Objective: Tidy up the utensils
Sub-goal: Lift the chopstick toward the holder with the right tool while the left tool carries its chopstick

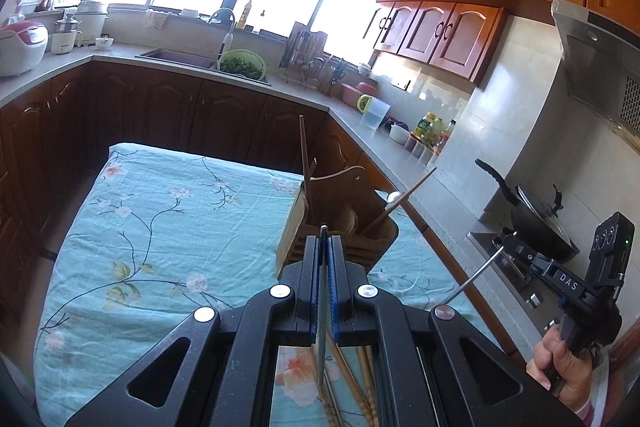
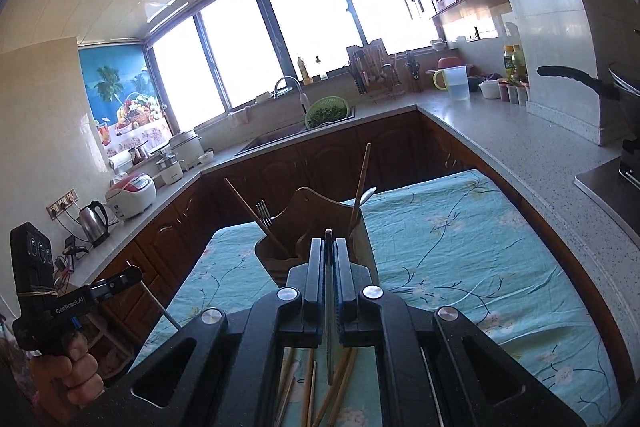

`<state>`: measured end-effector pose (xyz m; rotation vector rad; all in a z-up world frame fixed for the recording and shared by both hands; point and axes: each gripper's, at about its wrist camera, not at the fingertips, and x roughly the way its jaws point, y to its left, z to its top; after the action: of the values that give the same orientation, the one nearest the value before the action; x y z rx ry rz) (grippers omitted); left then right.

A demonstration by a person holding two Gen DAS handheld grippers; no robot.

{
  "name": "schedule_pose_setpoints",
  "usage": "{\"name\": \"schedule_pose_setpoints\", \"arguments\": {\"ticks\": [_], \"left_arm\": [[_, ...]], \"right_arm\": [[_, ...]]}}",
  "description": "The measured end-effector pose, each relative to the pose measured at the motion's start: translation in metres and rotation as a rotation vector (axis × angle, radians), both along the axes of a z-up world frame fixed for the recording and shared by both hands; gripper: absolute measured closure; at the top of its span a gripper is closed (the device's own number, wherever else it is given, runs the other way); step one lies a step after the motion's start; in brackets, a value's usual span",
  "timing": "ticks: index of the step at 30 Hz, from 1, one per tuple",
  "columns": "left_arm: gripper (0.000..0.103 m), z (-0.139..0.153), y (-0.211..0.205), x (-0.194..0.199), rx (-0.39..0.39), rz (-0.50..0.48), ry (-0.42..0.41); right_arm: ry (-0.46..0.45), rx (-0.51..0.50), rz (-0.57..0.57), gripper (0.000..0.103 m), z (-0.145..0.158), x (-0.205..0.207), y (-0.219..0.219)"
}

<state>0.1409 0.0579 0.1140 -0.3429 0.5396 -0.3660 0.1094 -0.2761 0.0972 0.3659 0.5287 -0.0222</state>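
Observation:
A wooden utensil holder [image 1: 340, 211] [image 2: 316, 223] stands on the teal floral tablecloth; chopsticks, a fork [image 2: 263, 213] and a spoon [image 2: 366, 195] stick out of it. My left gripper [image 1: 323, 247] is shut on a thin metal utensil [image 1: 322, 339], held on edge just before the holder. My right gripper [image 2: 329, 251] is shut on another thin metal utensil [image 2: 329, 339], also close in front of the holder. Several loose chopsticks [image 2: 312, 387] [image 1: 352, 383] lie on the cloth under the grippers. The right gripper also shows in the left wrist view [image 1: 502, 247], the left gripper in the right wrist view [image 2: 132, 273].
The clothed table [image 1: 160, 227] [image 2: 460, 247] sits inside an L-shaped kitchen counter [image 2: 520, 143]. A sink with a green colander [image 1: 242, 63], a utensil rack [image 1: 304, 53], a jug [image 2: 456, 83], a wok on the stove [image 1: 536, 215], a rice cooker and a kettle [image 2: 94, 223] stand around.

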Motion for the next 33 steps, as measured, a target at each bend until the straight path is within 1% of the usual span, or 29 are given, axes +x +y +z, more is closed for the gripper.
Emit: {"name": "schedule_pose_setpoints", "arguments": {"ticks": [5, 10, 14, 16, 19, 21, 24, 26, 31, 33], "left_arm": [[0.101, 0.008, 0.001, 0.008, -0.013, 0.017, -0.032], [0.101, 0.025, 0.000, 0.023, -0.030, 0.034, -0.090], [0.101, 0.043, -0.001, 0.042, -0.048, 0.061, -0.160], [0.101, 0.050, -0.003, 0.054, -0.064, 0.072, -0.177], [0.101, 0.054, -0.010, 0.072, -0.070, 0.091, -0.210], [0.101, 0.050, -0.015, 0.085, -0.063, 0.106, -0.219], [0.101, 0.034, -0.026, 0.104, -0.052, 0.136, -0.227], [0.101, 0.019, -0.033, 0.116, -0.057, 0.150, -0.219], [0.101, -0.018, -0.054, 0.140, -0.019, 0.170, -0.179], [0.101, -0.033, -0.061, 0.146, -0.019, 0.170, -0.157]], "right_arm": [[-0.024, 0.001, -0.003, 0.099, 0.006, 0.005, -0.003], [-0.076, -0.002, -0.017, 0.099, 0.026, 0.019, -0.012], [-0.133, -0.020, -0.032, 0.099, 0.047, 0.037, -0.018], [-0.153, -0.025, -0.036, 0.099, 0.056, 0.049, -0.022], [-0.172, -0.030, -0.047, 0.099, 0.063, 0.067, -0.026], [-0.180, -0.036, -0.059, 0.099, 0.063, 0.078, -0.029], [-0.179, -0.037, -0.073, 0.099, 0.053, 0.093, -0.033], [-0.172, -0.034, -0.082, 0.099, 0.042, 0.100, -0.034], [-0.131, -0.025, -0.086, 0.099, 0.009, 0.113, -0.033], [-0.107, -0.026, -0.089, 0.099, -0.005, 0.116, -0.031]]}}
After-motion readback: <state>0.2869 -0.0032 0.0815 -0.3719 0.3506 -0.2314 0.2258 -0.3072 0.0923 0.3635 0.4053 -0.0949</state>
